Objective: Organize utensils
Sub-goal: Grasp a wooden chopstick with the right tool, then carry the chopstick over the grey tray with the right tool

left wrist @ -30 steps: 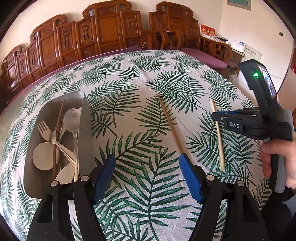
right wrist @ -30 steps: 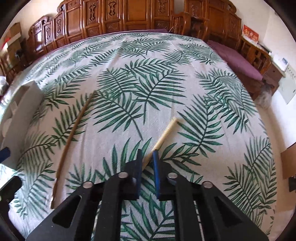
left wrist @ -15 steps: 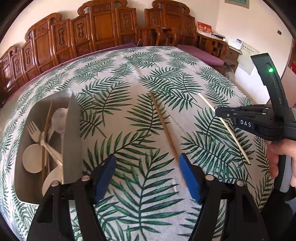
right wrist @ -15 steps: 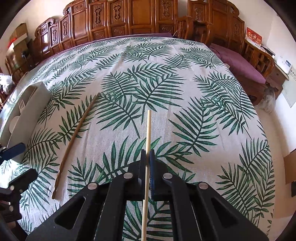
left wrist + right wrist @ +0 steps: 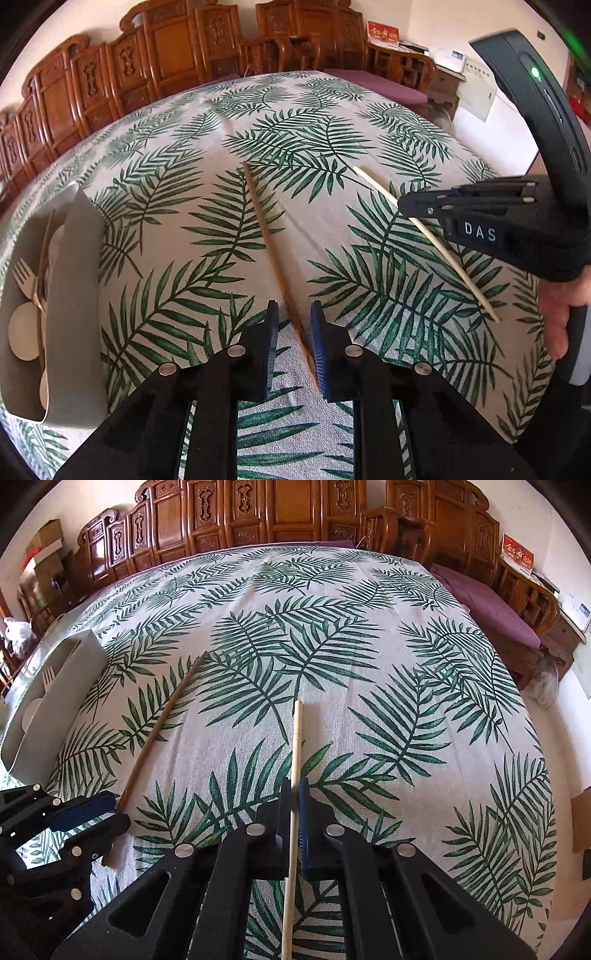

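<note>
A brown chopstick [image 5: 266, 236] lies on the leaf-print tablecloth, its near end between the blue pads of my left gripper [image 5: 293, 314]. Those jaws are closing; the stick touches the right pad and a gap remains on the left. The same stick [image 5: 162, 723] and left gripper [image 5: 88, 812] show at the lower left of the right wrist view. My right gripper [image 5: 295, 786] is shut on a pale chopstick [image 5: 297, 734], which runs straight out ahead. From the left wrist view, the right gripper [image 5: 402, 205] clamps that pale chopstick [image 5: 376, 188] partway along.
A grey utensil tray [image 5: 79, 258] stands at the table's left edge, holding a fork [image 5: 24, 275], spoons and other pieces. It also shows as the tray [image 5: 74, 679] in the right wrist view. Carved wooden chairs line the far side. A hand [image 5: 557, 314] grips the right tool.
My left gripper moved right and down over the brown chopstick, and its jaws narrowed around it. My right gripper shut on the pale chopstick and swung it to point straight ahead.
</note>
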`<state>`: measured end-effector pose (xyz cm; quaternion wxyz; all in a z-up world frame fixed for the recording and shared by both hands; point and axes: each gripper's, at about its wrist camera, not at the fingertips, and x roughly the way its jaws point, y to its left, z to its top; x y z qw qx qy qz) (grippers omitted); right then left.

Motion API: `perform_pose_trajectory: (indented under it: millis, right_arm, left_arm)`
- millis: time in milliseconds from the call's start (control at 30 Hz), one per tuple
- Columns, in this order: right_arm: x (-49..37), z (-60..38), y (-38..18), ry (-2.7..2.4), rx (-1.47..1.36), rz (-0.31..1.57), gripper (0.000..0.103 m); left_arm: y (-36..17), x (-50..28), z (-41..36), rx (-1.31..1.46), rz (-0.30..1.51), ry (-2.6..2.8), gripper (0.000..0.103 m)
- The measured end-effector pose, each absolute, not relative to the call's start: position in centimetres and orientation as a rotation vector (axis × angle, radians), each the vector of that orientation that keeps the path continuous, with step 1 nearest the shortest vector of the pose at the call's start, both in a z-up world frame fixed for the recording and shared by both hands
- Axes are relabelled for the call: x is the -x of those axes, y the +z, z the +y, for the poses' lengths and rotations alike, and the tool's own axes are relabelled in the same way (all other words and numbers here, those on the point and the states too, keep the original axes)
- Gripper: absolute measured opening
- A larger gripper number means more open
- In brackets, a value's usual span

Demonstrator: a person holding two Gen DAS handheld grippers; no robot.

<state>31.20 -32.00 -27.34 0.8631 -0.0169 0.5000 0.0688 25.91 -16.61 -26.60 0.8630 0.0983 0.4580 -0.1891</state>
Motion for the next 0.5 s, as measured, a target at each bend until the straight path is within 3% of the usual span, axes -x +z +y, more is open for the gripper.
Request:
perform_pose_trajectory:
  millis: [167,500]
  right_arm:
    - [-31.2,-32.0,-27.4,0.144,0.039,1.049,0.007]
    - [-30.7,-31.7,-27.6,0.135,0.06,1.062,0.009]
  left_arm:
    - [-26.5,-26.1,-15.7,-0.168,0.971,-0.39,0.005]
    - [-24.7,-25.9,-13.5,-0.115,0.952,-0.383,0.004]
